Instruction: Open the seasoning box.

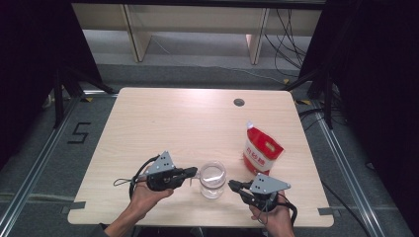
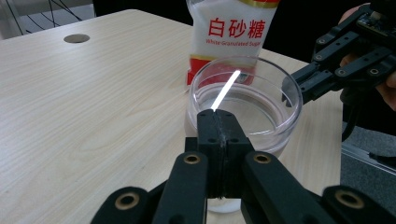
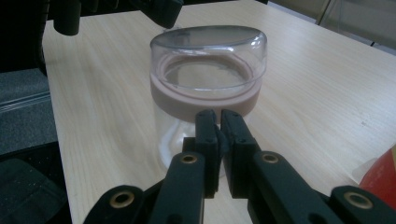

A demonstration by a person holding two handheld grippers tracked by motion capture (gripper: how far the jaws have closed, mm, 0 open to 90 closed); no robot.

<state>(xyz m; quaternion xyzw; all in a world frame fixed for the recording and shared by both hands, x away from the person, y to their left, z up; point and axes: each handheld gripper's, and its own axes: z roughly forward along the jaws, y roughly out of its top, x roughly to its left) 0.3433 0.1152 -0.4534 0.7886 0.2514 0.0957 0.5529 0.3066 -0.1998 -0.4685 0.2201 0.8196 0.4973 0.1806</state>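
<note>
High view puts your clear jar (image 1: 213, 178) near the front edge of the surface (image 1: 163, 123), between your two grippers. Your left gripper (image 1: 191, 172) has its fingers clenched with nothing between them, tips just beside the jar's rim. Your right gripper (image 1: 232, 185) is likewise clenched empty, just beside the jar. A red and white sugar bag (image 1: 261, 150) stands near the right edge.
</note>
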